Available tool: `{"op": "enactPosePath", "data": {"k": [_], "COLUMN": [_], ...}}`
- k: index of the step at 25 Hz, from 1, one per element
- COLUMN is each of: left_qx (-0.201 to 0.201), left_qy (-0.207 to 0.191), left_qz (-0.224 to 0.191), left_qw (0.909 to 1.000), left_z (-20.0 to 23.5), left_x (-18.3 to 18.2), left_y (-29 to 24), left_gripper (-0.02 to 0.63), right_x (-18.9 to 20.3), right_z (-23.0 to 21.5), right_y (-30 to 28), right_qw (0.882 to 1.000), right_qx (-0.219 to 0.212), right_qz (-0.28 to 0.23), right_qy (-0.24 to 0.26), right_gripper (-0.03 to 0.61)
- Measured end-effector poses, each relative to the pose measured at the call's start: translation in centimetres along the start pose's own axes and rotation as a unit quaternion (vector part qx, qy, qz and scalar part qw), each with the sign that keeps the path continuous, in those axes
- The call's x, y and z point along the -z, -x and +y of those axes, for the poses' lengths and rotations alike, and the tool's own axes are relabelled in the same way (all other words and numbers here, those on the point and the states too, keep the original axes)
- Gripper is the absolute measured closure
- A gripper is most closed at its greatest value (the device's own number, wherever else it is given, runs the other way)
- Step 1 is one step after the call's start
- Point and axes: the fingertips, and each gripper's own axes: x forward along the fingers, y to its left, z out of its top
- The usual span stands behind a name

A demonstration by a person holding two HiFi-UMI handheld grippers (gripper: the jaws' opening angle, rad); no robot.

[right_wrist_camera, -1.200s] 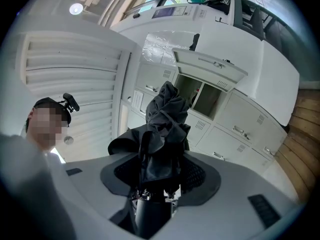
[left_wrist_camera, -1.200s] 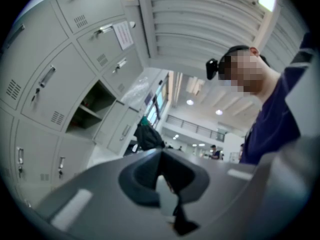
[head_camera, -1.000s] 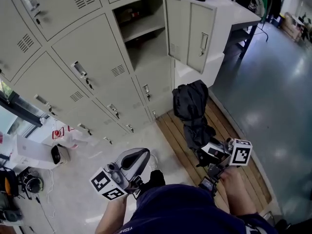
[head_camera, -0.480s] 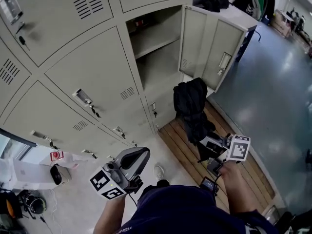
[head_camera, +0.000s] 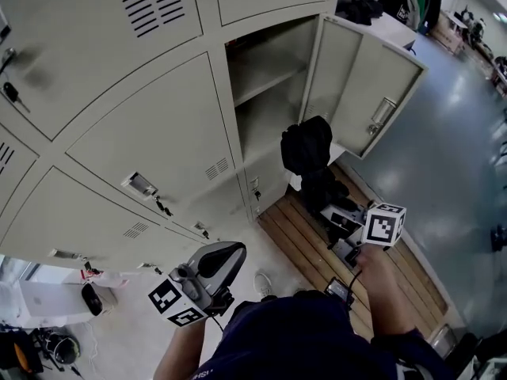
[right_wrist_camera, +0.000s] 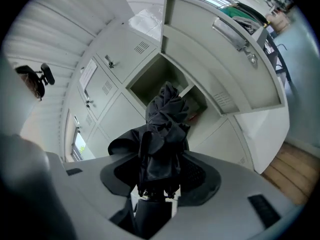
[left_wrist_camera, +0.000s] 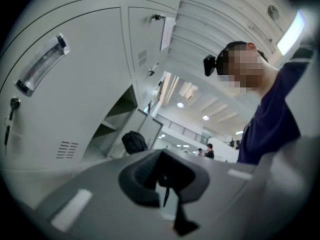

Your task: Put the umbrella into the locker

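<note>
A black folded umbrella (head_camera: pixel 307 150) stands up out of my right gripper (head_camera: pixel 328 206), which is shut on its lower end. In the right gripper view the umbrella (right_wrist_camera: pixel 165 129) rises between the pads of that gripper (right_wrist_camera: pixel 159 179) and points at the open locker (right_wrist_camera: pixel 165 79). This locker (head_camera: pixel 269 85) is beige, has a shelf inside, and its door (head_camera: pixel 372 101) swings out to the right. The umbrella's top is just in front of the lower compartment. My left gripper (head_camera: pixel 227 255) hangs low at the left, shut and empty (left_wrist_camera: pixel 162 179), near closed locker doors.
Closed lockers (head_camera: pixel 150 125) with handles and keys fill the left wall. A wooden slat platform (head_camera: pixel 309 248) lies on the floor below the open locker. Something red (right_wrist_camera: pixel 193 116) sits inside the locker. Bags and a white box (head_camera: pixel 36 295) lie at bottom left.
Both grippers and the person have moved closer to the lockers. The open locker looks larger, and the umbrella's top has come up to its opening.
</note>
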Motion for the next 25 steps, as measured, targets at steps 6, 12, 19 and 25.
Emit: {"op": "enactPosePath", "data": {"k": [6, 12, 19, 25], "left_qx": [-0.003, -0.023, -0.069, -0.102], "left_qy": [0.009, 0.015, 0.027, 0.033], "left_qz": [0.002, 0.007, 0.001, -0.004], "left_qw": [1.0, 0.9996, 0.9972, 0.9942], "left_z": [1.4, 2.5, 3.7, 4.5], "left_x": [-0.4, -0.2, 0.8, 1.3], "left_y": [-0.2, -0.7, -1.8, -3.0], "left_gripper": [0.612, 0.612, 0.612, 0.612], "right_x": [-0.8, -2.4, -4.9, -6.9], "right_z": [-3.0, -6.6, -10.3, -12.2], "right_y": [-3.3, -8.0, -15.3, -21.4], "right_qw": [0.994, 0.98, 0.941, 0.889], "right_qx": [0.06, 0.103, 0.141, 0.151], "right_qz": [0.051, 0.107, 0.183, 0.221], "right_qy": [0.071, 0.134, 0.249, 0.371], "right_gripper": [0.385, 0.385, 0.385, 0.385]}}
